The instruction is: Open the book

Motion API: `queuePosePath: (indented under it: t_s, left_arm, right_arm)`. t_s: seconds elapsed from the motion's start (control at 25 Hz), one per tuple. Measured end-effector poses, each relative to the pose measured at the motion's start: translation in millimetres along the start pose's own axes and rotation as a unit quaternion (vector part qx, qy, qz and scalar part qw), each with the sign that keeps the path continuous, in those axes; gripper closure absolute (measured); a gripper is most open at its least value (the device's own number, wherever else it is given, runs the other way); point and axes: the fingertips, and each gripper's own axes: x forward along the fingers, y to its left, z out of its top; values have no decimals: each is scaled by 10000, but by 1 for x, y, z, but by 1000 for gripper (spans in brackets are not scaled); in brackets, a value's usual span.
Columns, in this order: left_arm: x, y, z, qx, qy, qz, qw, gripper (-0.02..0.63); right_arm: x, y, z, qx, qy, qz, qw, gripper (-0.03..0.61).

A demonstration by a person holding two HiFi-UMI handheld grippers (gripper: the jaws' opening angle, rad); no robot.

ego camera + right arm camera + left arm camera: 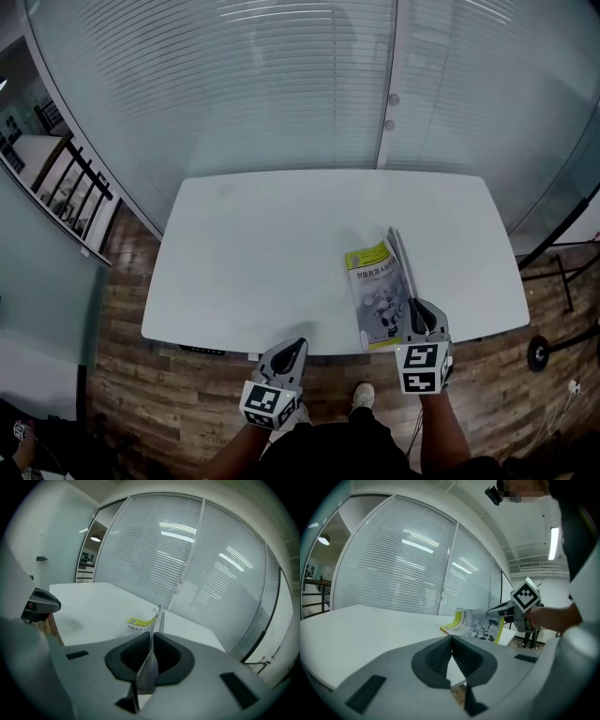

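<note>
Surface: a white table (262, 253) with rounded corners, its top bare apart from one book (375, 291). The book lies on the right part of the table, close to the near edge, with its yellow-banded front cover facing up.

Right gripper (420, 309): it sits at the book's near right corner. In the right gripper view the jaws are clamped on the edge of the front cover, which runs upright between the pads as a thin sheet. In the left gripper view the cover slopes up from the table toward this gripper, while the rest of the book stays flat.

Left gripper (294, 350): it is at the near edge of the table, well left of the book and apart from it. Its jaws are closed tip to tip with nothing between them.

Room: a glass wall (234, 84) fitted with horizontal blinds (309, 56) stands behind the far edge of the table. The floor (131, 375) is dark wood plank. A black railing (80, 178) runs along the left side. A strip ceiling light (553, 543) is lit overhead. One shoe (364, 396) of the person shows below the table edge.
</note>
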Motion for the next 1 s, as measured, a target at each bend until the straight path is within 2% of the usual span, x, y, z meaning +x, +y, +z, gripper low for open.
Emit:
queuePosePath:
  t_s: [0.28, 0.48, 0.64, 1.0]
  left_arm:
    - [-25, 22, -4, -24, -56, 97, 9999, 600]
    - [-41, 32, -5, -48, -137, 146, 9998, 600]
    - [-52, 44, -8, -77, -147, 202, 9997, 600]
    - [-78, 75, -10, -138, -198, 525, 9983, 600]
  right_arm:
    - [-16, 35, 34, -842, -275, -230, 9958, 548]
    - [-25, 74, 59, -1455, -516, -189, 9878, 549]
    - [-26, 116, 75, -1859, -700, 1, 9801, 551]
    - [-12, 197, 80, -2301, -859, 558, 9678, 552]
